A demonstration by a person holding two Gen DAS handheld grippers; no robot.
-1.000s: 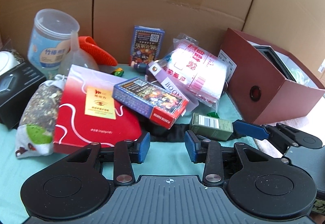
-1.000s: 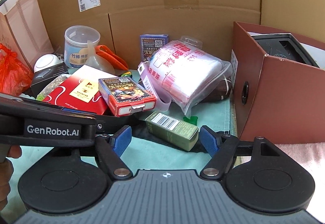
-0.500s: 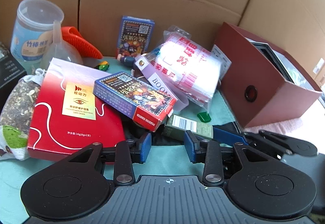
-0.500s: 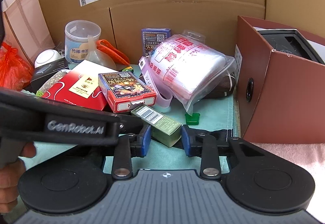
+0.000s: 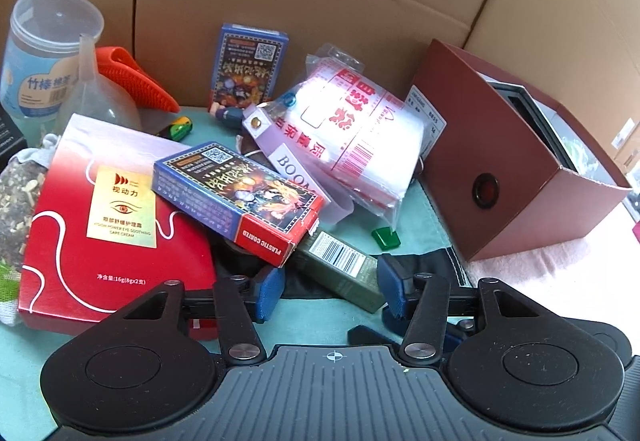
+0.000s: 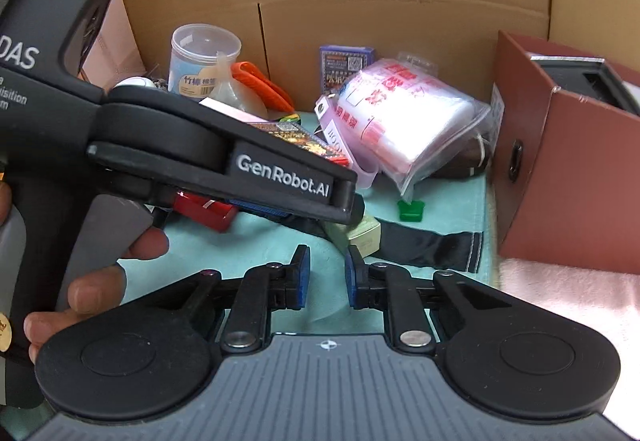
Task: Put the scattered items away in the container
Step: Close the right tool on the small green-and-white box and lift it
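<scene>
A small green box (image 5: 340,269) with a barcode lies on the teal cloth between the blue pads of my open left gripper (image 5: 330,291); whether the pads touch it I cannot tell. Its end shows in the right wrist view (image 6: 360,235) under the left gripper's body (image 6: 240,169). My right gripper (image 6: 327,277) is pulled back from the box, its pads narrowly apart and empty. The dark red open container (image 5: 516,169) stands at the right, also in the right wrist view (image 6: 568,177). A blue card box (image 5: 240,197) lies tilted on a red flat box (image 5: 104,225).
A clear bag with red print (image 5: 352,137), a second card box (image 5: 248,69) upright against the cardboard wall, a plastic jar (image 5: 44,53), a funnel, an orange tool (image 5: 136,81), a green clip (image 5: 386,237) and a black strap (image 6: 424,245) lie around. Pink cloth lies at the right.
My left gripper moved forward and opened around the green box. My right gripper let go of that box and pulled back, its pads staying narrowly apart.
</scene>
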